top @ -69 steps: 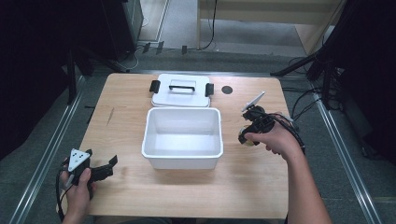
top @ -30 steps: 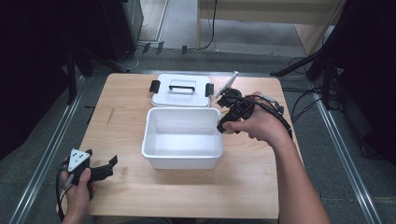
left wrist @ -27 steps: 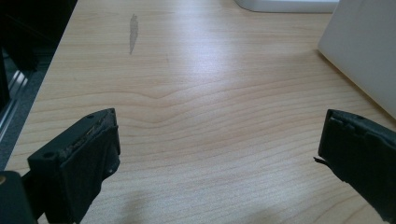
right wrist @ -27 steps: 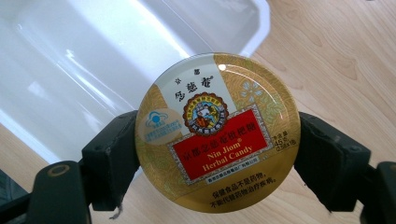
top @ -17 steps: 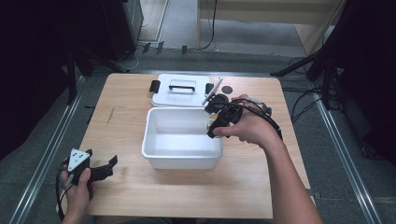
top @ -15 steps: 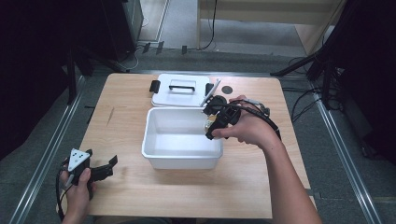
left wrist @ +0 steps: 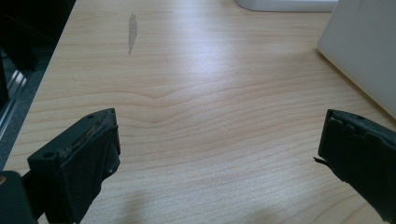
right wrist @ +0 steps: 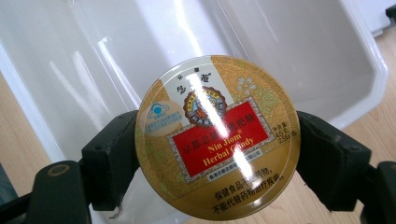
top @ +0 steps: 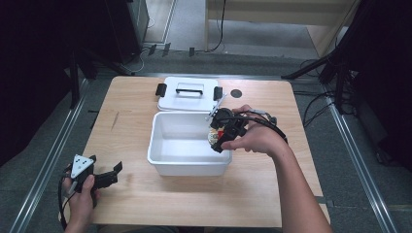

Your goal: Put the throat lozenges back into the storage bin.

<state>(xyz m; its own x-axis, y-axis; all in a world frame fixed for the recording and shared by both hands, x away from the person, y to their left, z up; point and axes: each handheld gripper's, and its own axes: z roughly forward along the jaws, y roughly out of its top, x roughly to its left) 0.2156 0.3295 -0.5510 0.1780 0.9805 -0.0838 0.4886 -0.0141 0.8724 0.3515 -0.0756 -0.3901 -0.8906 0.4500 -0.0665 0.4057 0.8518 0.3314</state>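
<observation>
In the high view, the right gripper (top: 217, 130) hangs over the right end of the white tub (top: 163, 145), with a round candy tin (top: 214, 134) clamped between its fingers just above the tub's near-right rim. The tub looks empty, so by my reading the carrying is nearly done and what remains is to lower the tin inside and let go. The tub's lid (top: 188, 95) lies flat on the worktop (top: 272, 174) just behind the tub, handle up, well clear of the path; a small dark disc (top: 236, 93) sits beside the lid. The left gripper (top: 108, 177) rests near the front-left corner of the worktop, well apart from the tub. In the left gripper view, its 2 fingers (left wrist: 91, 161) stand wide apart with bare wood between them and a white side of the tub (left wrist: 364, 51) at the right edge. In the right gripper view, the gold and red tin (right wrist: 217, 135) sits face up, pinched at both sides, with the tub's glossy bare floor (right wrist: 299, 51) behind it; nothing lies in the way.
</observation>
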